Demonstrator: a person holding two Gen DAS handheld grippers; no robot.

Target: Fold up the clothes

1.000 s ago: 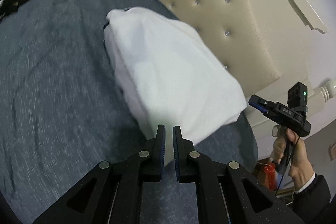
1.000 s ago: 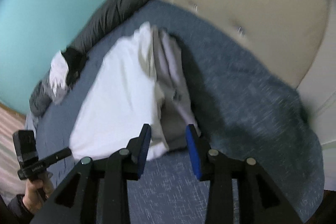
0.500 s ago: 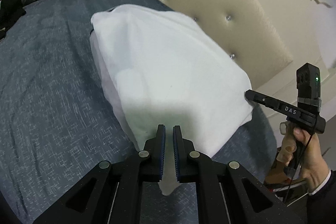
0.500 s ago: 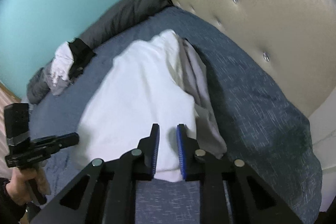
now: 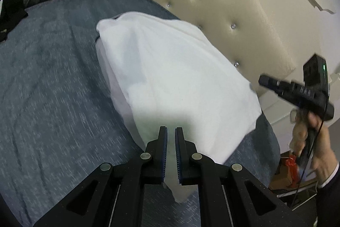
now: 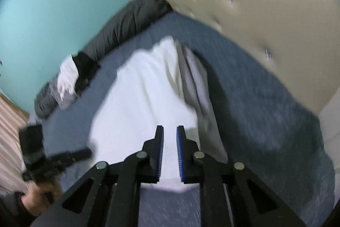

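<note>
The white garment (image 5: 176,78) runs lengthwise from lower centre toward the upper-left headboard (image 5: 223,20). Left tongs (image 5: 171,154) and right tongs (image 6: 170,154), both tilted downward, clamp its near edge.

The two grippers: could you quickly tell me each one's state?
Left gripper: shut on the white garment.
Right gripper: just closed on the same garment's edge.

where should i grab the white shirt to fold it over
Grip the white shirt by its two near corners, coming from the bed's near edge. That hem lies closest and hangs free; the left gripper and right gripper already pinch it there.
</note>
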